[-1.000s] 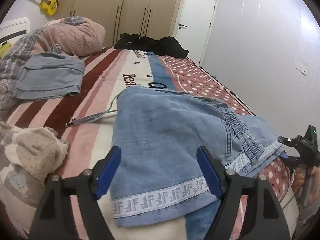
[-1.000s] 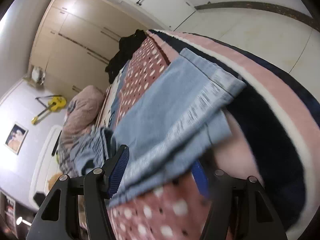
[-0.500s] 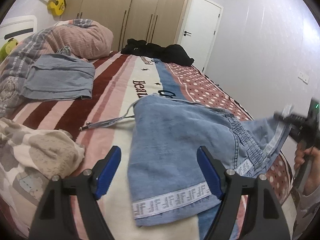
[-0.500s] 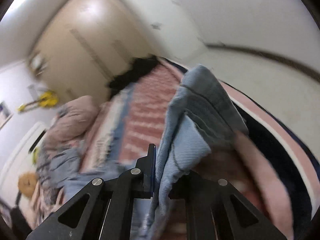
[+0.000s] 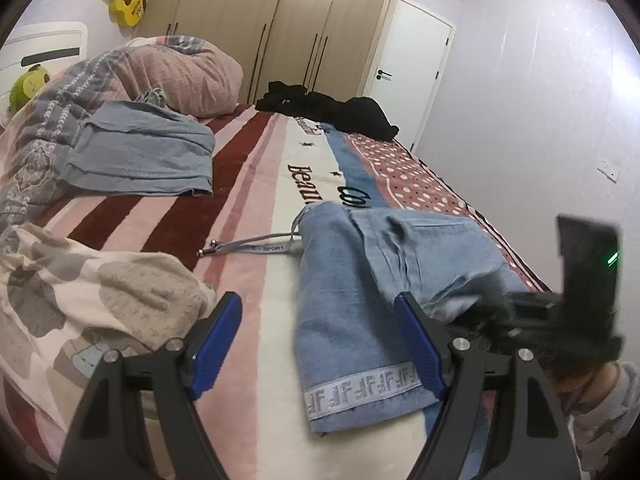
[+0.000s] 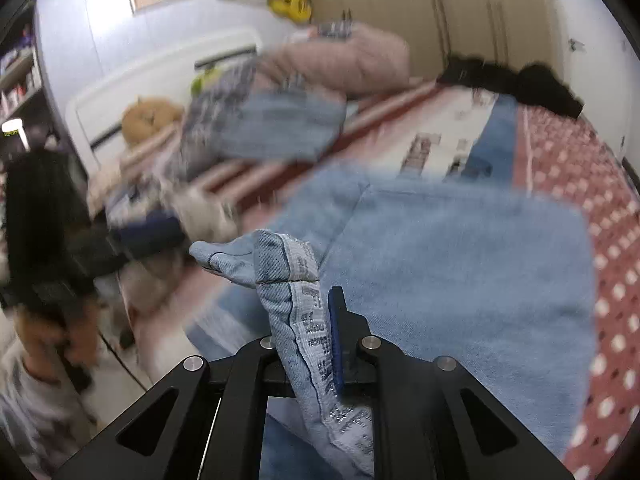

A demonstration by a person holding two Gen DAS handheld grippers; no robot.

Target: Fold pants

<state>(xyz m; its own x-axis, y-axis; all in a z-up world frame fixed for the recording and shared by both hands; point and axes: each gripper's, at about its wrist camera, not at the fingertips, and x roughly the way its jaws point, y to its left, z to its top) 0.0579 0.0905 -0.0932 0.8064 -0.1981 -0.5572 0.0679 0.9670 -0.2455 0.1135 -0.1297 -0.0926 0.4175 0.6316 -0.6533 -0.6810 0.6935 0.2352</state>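
Bedroom with striped bed (image 5: 256,184); denim pants (image 5: 360,280) lie across its near end, one part doubled over. Risk: the hem may slip from the pinching right tool (image 6: 316,344), leaving the fold askew. Left tool (image 5: 320,340) hovers spread, empty. Patterned cloth (image 5: 100,300) and drawstring (image 5: 256,246) lie alongside.

A bed (image 5: 256,184) in a striped blanket, beige wardrobes (image 5: 280,24) behind, white door (image 5: 404,64), yellow guitar (image 5: 124,0) on the wall.
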